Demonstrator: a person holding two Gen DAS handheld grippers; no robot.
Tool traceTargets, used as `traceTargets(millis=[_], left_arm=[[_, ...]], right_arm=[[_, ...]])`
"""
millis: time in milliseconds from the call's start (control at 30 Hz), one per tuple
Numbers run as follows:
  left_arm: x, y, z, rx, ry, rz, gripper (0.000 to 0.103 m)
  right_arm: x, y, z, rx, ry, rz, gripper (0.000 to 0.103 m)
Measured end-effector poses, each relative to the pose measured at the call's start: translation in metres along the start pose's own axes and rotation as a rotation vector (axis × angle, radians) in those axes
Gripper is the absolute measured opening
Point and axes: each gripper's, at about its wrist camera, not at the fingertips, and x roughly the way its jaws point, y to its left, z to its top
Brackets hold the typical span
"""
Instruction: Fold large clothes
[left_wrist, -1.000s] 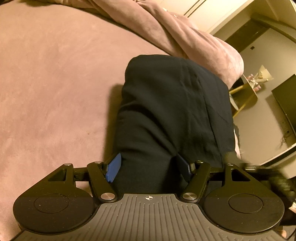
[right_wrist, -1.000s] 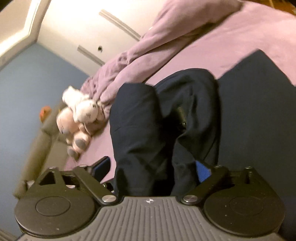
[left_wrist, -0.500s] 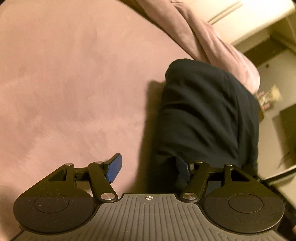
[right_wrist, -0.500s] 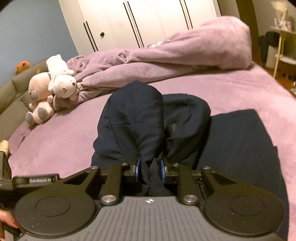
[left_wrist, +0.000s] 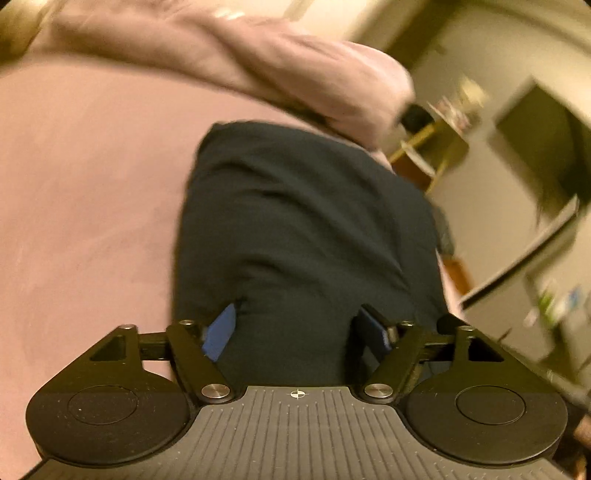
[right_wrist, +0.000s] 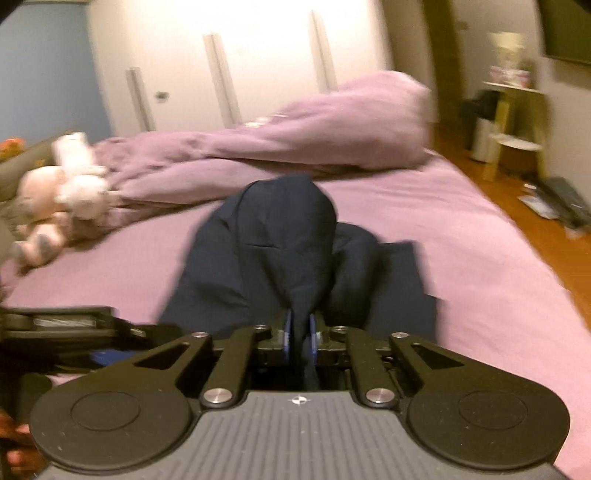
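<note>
A dark navy garment (right_wrist: 273, 251) lies bunched on the pink bed (right_wrist: 461, 229). My right gripper (right_wrist: 299, 328) is shut on a fold of it, with cloth pinched between the blue pads and draping forward. In the left wrist view the same garment (left_wrist: 303, 229) fills the middle. My left gripper (left_wrist: 299, 328) is open, its blue pads (left_wrist: 221, 328) wide apart with the cloth lying between them. The left gripper's body (right_wrist: 70, 325) shows at the left edge of the right wrist view.
A crumpled pink duvet (right_wrist: 295, 136) lies across the far side of the bed. Plush toys (right_wrist: 62, 192) sit at the far left. White wardrobe doors (right_wrist: 236, 62) stand behind. A wooden floor (right_wrist: 535, 221) and a small shelf unit (right_wrist: 513, 125) are to the right.
My right gripper closed on the garment fold and stays shut on it. My left gripper stays open and has swung back so the cloth lies between its pads again.
</note>
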Motion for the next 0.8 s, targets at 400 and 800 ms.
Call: traceTargets(millis=[400, 800], left_arm=[[-0.002, 0.008, -0.007, 0.008, -0.038, -0.004, 0.093], [-0.011, 0.063, 0.007, -0.3, -0.064, -0.053, 0.087]], right_arm=[[-0.02, -0.017, 0.034, 0.241, -0.116, 0.152, 0.011], [0.061, 0.052, 0.016, 0.039, -0.134, -0.079, 0.012]])
